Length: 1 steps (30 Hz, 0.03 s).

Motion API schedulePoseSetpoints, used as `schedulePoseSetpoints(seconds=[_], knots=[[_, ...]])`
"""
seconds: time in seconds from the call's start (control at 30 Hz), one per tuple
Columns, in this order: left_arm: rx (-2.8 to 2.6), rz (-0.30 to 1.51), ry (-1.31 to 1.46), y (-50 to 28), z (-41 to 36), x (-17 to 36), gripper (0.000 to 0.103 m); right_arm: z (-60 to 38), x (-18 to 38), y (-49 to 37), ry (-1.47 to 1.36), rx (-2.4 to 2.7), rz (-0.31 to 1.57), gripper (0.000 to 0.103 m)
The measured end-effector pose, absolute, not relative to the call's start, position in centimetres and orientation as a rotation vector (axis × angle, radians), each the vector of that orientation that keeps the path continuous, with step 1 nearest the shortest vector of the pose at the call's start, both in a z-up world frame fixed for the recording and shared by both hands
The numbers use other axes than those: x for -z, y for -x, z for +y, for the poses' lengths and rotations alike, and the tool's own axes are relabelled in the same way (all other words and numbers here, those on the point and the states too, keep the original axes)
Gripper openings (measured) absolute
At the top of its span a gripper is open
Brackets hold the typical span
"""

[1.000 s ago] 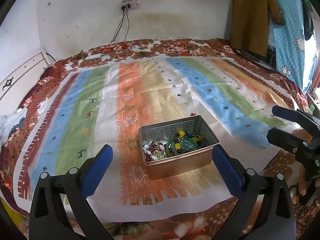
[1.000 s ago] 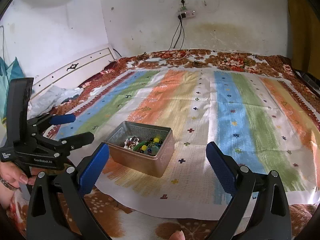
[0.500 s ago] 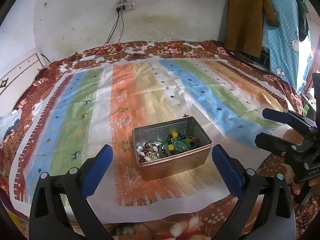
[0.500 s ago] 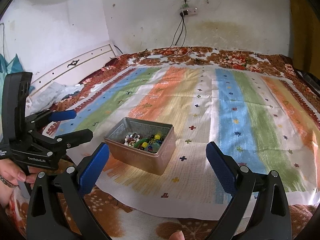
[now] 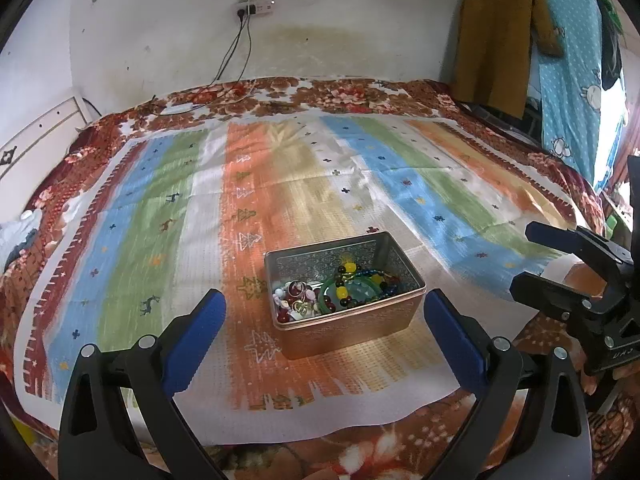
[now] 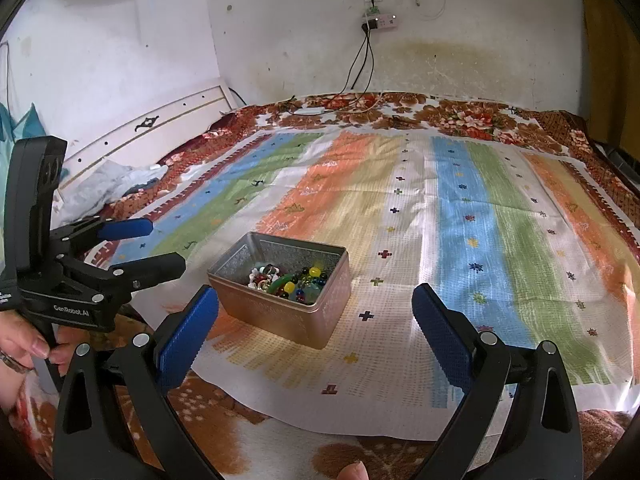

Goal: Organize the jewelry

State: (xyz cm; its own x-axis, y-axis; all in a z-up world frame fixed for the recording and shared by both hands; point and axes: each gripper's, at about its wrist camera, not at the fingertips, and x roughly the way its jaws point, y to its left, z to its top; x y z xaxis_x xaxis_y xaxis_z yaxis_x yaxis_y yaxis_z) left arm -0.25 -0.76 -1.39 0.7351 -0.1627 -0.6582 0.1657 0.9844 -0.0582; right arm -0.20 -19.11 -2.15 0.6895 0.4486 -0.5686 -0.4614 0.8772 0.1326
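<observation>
one metal tin (image 5: 352, 330) sitting near front edge of striped mat (image 5: 168, 248). one green bangle (image 5: 326, 294) lying inside tin, among beads (image 5: 348, 268) and rings (image 5: 296, 289) too small and tangled for counting. one striped mat covering one floral bedspread (image 5: 340, 94). two grippers showing: left gripper (image 5: 324, 320), right gripper (image 6: 316, 312). one power strip (image 6: 380, 22) hanging on wall, two cables (image 6: 362, 64) trailing down.

left gripper (image 5: 324, 312) wide apart, empty; jewelry tin (image 5: 344, 320) between fingers, on striped cloth (image 5: 160, 220)
</observation>
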Motion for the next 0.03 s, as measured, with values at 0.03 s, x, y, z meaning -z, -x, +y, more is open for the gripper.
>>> schedulePoseSetpoints(seconds=[0.03], knots=[[0.183,0.725,-0.003,0.21,-0.75,1.40,0.097,-19.17,2.22,0.20,0.022,-0.509,0.630,0.098]])
